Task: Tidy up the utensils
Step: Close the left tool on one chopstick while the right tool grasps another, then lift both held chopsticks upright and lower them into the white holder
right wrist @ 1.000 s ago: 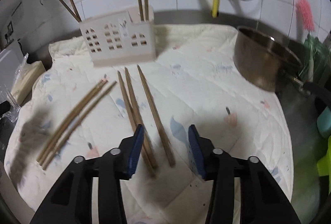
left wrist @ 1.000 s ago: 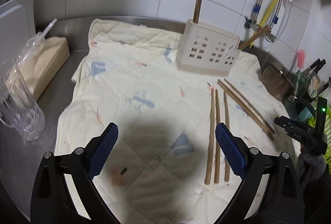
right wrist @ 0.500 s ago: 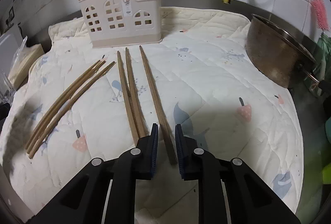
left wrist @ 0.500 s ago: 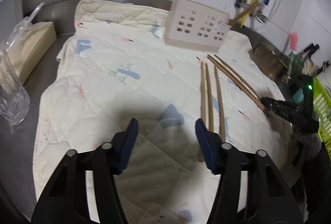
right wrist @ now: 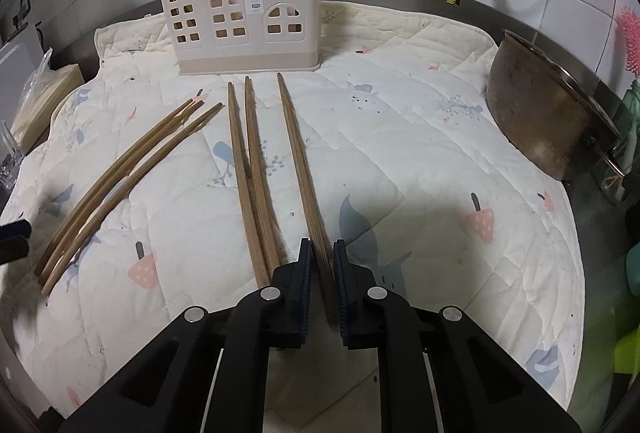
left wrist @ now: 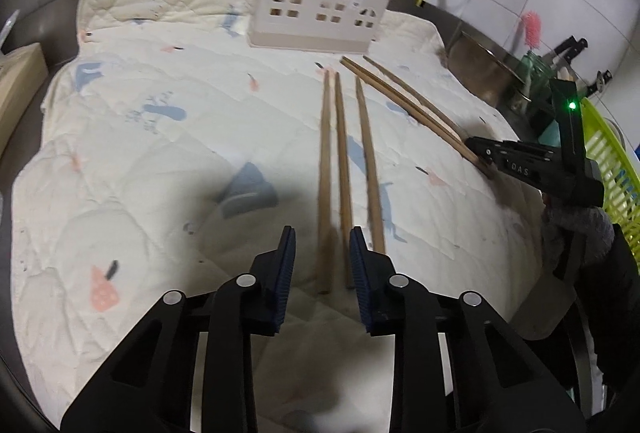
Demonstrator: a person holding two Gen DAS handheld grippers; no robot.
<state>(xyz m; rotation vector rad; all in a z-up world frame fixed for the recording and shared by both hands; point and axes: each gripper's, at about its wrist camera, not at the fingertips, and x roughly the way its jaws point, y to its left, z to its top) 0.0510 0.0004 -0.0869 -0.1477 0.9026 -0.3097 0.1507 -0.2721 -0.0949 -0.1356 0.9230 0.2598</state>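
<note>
Several long wooden chopsticks lie on a quilted cream cloth point(left wrist: 140, 161). A beige utensil holder point(left wrist: 316, 17) stands at the back with chopsticks upright in it; it also shows in the right wrist view point(right wrist: 244, 21). My left gripper point(left wrist: 322, 245) is partly open, its pads on either side of the near ends of two chopsticks point(left wrist: 332, 161). My right gripper point(right wrist: 320, 253) is nearly shut around the near end of a single chopstick point(right wrist: 300, 161), which lies on the cloth. Two more chopsticks point(right wrist: 252, 169) lie just left of it, and a curved bundle point(right wrist: 120, 177) lies further left.
A metal pot point(right wrist: 548, 113) stands at the right edge of the cloth, with a pink brush point(right wrist: 630, 37) behind it. A green rack point(left wrist: 612, 161) is at the far right. A stack of paper point(left wrist: 16, 85) and a clear glass point(right wrist: 8, 161) stand at the left.
Both grippers have moved forward and down to the chopsticks' near ends and have narrowed. The right jaws have closed around the single chopstick; the left jaws now straddle two.
</note>
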